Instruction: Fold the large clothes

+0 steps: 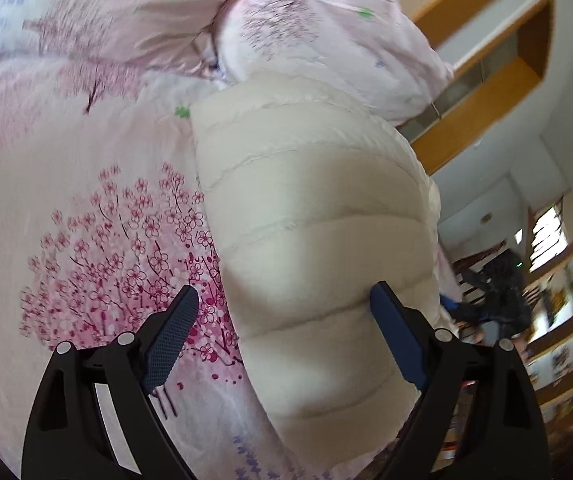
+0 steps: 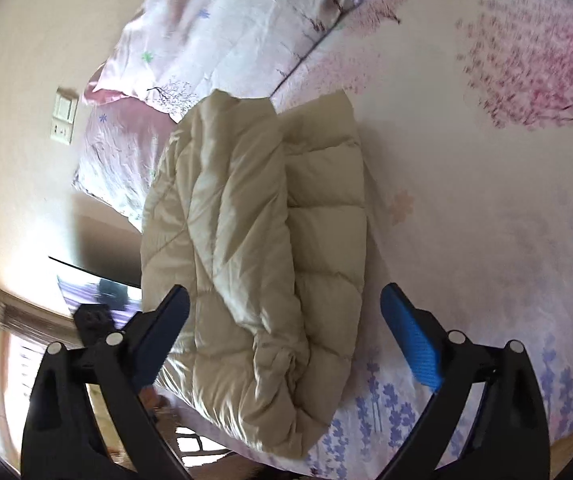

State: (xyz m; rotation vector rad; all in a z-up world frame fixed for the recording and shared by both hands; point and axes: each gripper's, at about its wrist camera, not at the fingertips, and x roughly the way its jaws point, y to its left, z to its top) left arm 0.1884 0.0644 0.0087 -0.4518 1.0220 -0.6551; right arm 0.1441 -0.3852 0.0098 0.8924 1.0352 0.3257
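Jacket (image 2: 254,240): cream quilted puffer, already folded into a long bundle, lying on the floral bedsheet (image 2: 466,200) near the bed's edge.
Long axis: runs straight away from both tongs, roughly in line with each camera's forward view.
Left gripper (image 1: 282,308): jaws apart, holding nothing; the jacket's near end sits between them, the right-hand pad (image 1: 390,332) just beside or touching the fabric, cannot tell which.
Right gripper (image 2: 284,312): jaws apart, empty; the bundle's near end lies between them, nearer the left-hand pad (image 2: 166,328).
Nearer arm: the left seems closer, since the jacket fills more of its view.
Judgement: the next fold likely goes end over end along the long axis, so each gripper needs a near corner.
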